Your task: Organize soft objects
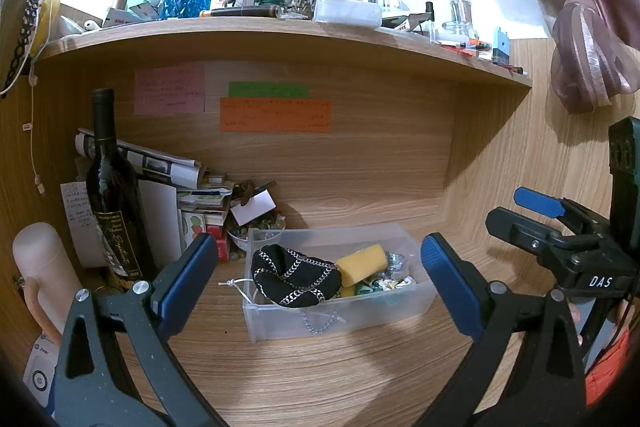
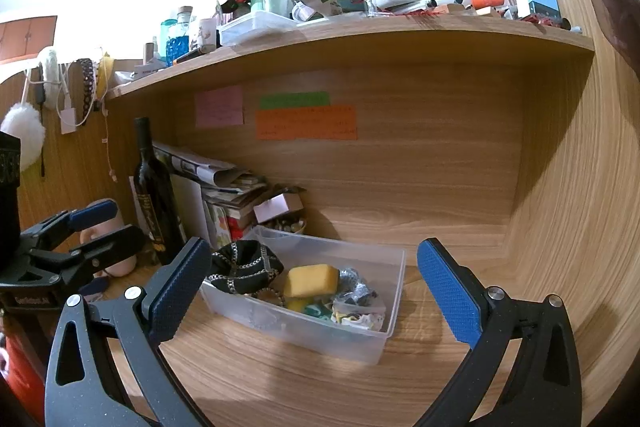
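Observation:
A clear plastic bin (image 1: 416, 301) (image 2: 384, 337) sits on the wooden desk. Inside lie a black pouch with silver chain trim (image 1: 294, 281) (image 2: 244, 269), a yellow sponge (image 1: 362, 263) (image 2: 312, 279) and small crumpled wrappers (image 2: 358, 307). My left gripper (image 1: 320, 283) is open and empty, held in front of the bin. My right gripper (image 2: 312, 287) is open and empty, also in front of the bin. The right gripper shows in the left wrist view (image 1: 516, 213) at the right; the left gripper shows in the right wrist view (image 2: 108, 223) at the left.
A dark wine bottle (image 1: 110, 195) (image 2: 154, 195), stacked papers and a small bowl (image 1: 244, 239) stand left of the bin. A pink flask (image 1: 46, 275) is at far left. A cluttered shelf (image 1: 280, 31) (image 2: 360, 31) hangs overhead. A wooden side wall (image 2: 580, 207) stands to the right.

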A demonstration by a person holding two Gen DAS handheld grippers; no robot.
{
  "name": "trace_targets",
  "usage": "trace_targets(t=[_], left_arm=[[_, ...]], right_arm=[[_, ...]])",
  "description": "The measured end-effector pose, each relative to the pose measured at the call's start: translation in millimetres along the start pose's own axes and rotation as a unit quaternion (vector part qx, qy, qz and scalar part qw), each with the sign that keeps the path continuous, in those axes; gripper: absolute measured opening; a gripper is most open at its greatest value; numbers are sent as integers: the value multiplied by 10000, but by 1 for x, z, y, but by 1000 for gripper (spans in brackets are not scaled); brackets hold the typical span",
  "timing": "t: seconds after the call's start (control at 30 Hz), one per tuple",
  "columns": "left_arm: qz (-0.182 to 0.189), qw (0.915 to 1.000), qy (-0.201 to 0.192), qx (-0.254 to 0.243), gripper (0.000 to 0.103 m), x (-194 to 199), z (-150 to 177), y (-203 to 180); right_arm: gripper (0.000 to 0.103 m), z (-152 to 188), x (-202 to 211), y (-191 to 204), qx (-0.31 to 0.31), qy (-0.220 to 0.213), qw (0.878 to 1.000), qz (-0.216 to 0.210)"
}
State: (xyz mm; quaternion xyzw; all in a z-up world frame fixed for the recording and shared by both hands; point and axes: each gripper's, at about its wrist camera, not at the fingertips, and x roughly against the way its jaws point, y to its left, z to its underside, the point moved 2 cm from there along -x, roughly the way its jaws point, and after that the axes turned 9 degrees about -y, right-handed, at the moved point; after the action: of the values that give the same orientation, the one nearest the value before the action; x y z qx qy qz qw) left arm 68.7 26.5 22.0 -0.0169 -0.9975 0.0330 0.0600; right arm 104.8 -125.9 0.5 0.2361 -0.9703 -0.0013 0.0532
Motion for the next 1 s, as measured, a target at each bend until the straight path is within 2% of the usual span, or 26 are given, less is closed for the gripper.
trace_targets(t=[0.37,1.0], left_arm=[[-6,10000,-24,-12,103,-2,1,0],[200,9998,68,-27,103,-9,3,-4]], right_arm=[[103,0,0,1,-19,8,10000,4],[103,3,-6,5,-12,66,10000,-12]])
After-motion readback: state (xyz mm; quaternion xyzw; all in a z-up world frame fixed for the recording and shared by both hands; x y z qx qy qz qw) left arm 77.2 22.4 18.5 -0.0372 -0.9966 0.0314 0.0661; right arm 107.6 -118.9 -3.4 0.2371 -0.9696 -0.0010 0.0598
